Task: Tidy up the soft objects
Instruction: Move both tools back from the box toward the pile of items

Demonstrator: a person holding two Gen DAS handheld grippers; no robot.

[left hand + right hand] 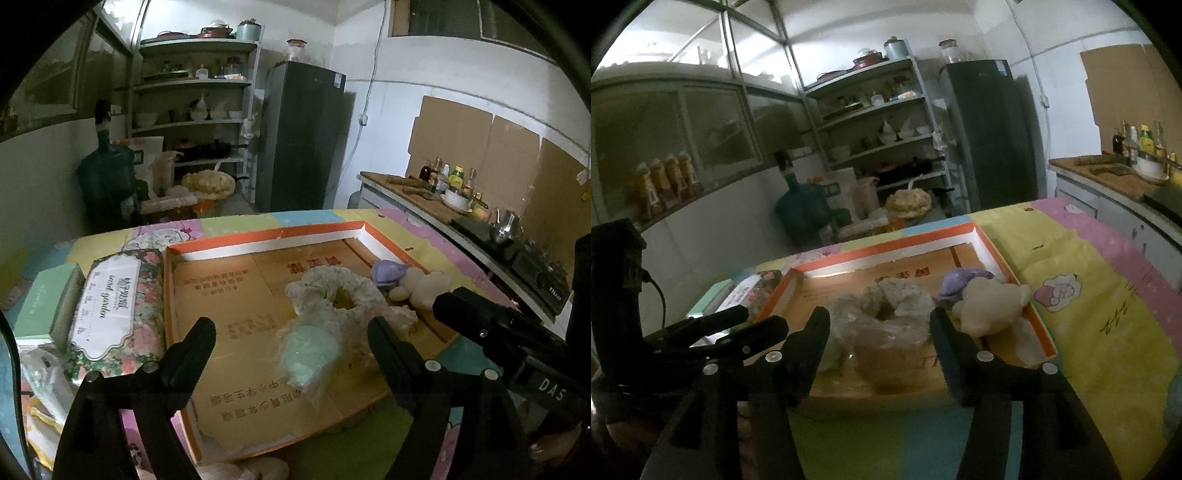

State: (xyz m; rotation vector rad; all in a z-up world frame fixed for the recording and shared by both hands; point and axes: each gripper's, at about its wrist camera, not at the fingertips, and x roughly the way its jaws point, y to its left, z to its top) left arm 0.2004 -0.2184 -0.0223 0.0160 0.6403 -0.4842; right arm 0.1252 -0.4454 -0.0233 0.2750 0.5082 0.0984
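A shallow cardboard tray with an orange rim (258, 236) (886, 251) lies on the table. In it are a cream frilly ring of cloth (340, 295) (897, 299), a pale green soft item in clear plastic wrap (310, 354) (886, 347), a purple soft toy (386, 271) (956, 282) and a cream plush toy (421, 288) (990, 306). My left gripper (290, 339) is open wide above the tray, the wrapped green item lying between its fingers untouched. My right gripper (879, 325) is open too, its fingers on either side of the wrapped item and ring.
A floral tissue pack (114, 310) and a pale green box (48, 302) sit left of the tray. The patchwork cover (1089, 314) spreads to the right. A counter (406, 184) with bottles and a stove runs along the right wall. Shelves and a dark fridge (303, 136) stand behind.
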